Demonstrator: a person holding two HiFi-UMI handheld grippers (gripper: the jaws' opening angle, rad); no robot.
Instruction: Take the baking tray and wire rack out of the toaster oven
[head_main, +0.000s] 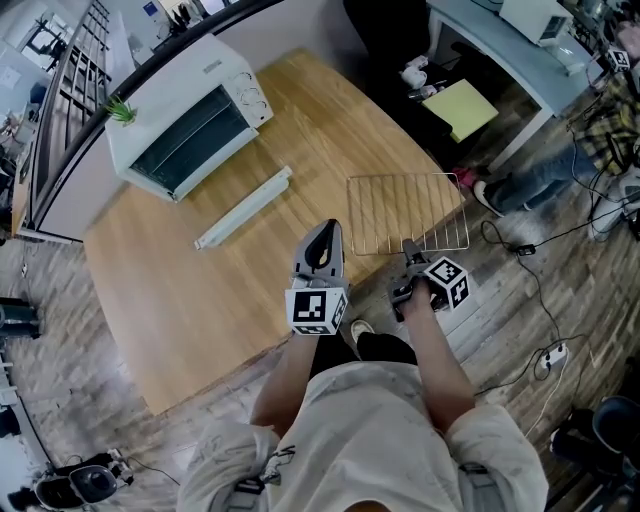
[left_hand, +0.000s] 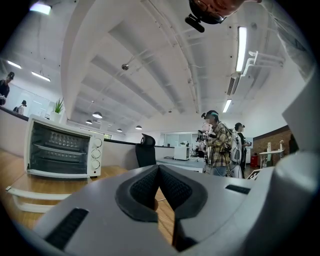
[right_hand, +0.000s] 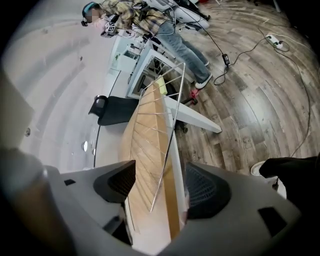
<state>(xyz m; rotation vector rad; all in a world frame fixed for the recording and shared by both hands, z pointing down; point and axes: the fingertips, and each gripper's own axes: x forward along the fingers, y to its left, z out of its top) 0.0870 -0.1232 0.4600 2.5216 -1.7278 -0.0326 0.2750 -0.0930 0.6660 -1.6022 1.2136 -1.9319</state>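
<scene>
The white toaster oven (head_main: 190, 115) stands at the table's far left with its door closed; the left gripper view also shows the oven (left_hand: 62, 148). A pale baking tray (head_main: 243, 208) lies on the wooden table in front of it. The wire rack (head_main: 405, 212) lies flat at the table's right edge. My right gripper (head_main: 408, 262) is at the rack's near edge. It stands open, and the rack's thin rim (right_hand: 157, 135) runs between the jaws without either pad pressing on it. My left gripper (head_main: 322, 238) hovers over the table's near middle, shut and empty, with its pads (left_hand: 150, 185) meeting.
The table's edge (head_main: 455, 190) runs just beside the rack. Beyond it stand a grey desk (head_main: 520, 60) with a yellow pad (head_main: 465, 108), a seated person's legs (head_main: 530, 180), and cables with a power strip (head_main: 552, 354) on the floor. A black chair (right_hand: 107, 110) stands further back.
</scene>
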